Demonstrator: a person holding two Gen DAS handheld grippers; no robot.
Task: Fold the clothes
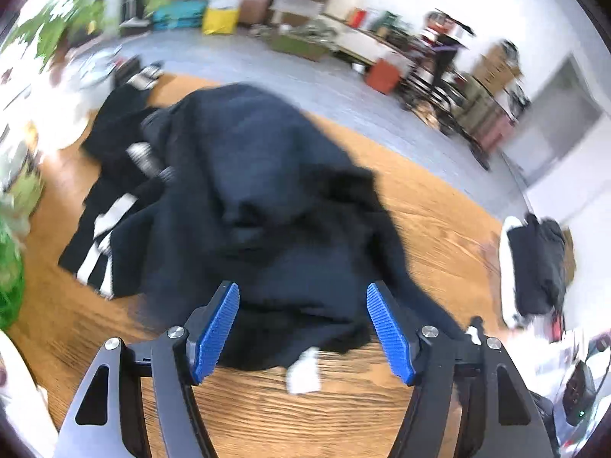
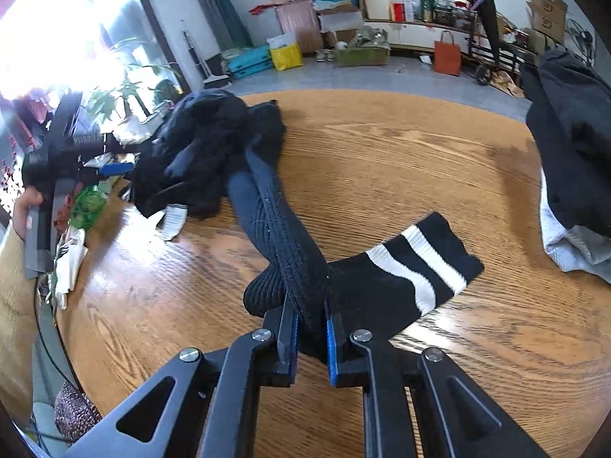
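Note:
A crumpled dark navy garment (image 1: 259,198) lies in a heap on the round wooden table (image 1: 439,206). My left gripper (image 1: 303,328) is open, its blue pads on either side of the heap's near edge, holding nothing. A white label (image 1: 303,372) sticks out below the heap. My right gripper (image 2: 311,328) is shut on the black ribbed band (image 2: 282,236) of the garment, stretched from the heap (image 2: 206,152) toward me. A black sock with white stripes (image 2: 416,267) lies under the band by the right gripper. The left gripper (image 2: 114,169) also shows at the far left in the right wrist view.
A stack of folded dark and white clothes (image 2: 573,175) sits at the table's right edge. More black, white-striped cloth (image 1: 103,236) lies left of the heap. Plants (image 2: 126,95) and a window stand beyond the table. Boxes and bags (image 2: 343,26) line the far wall.

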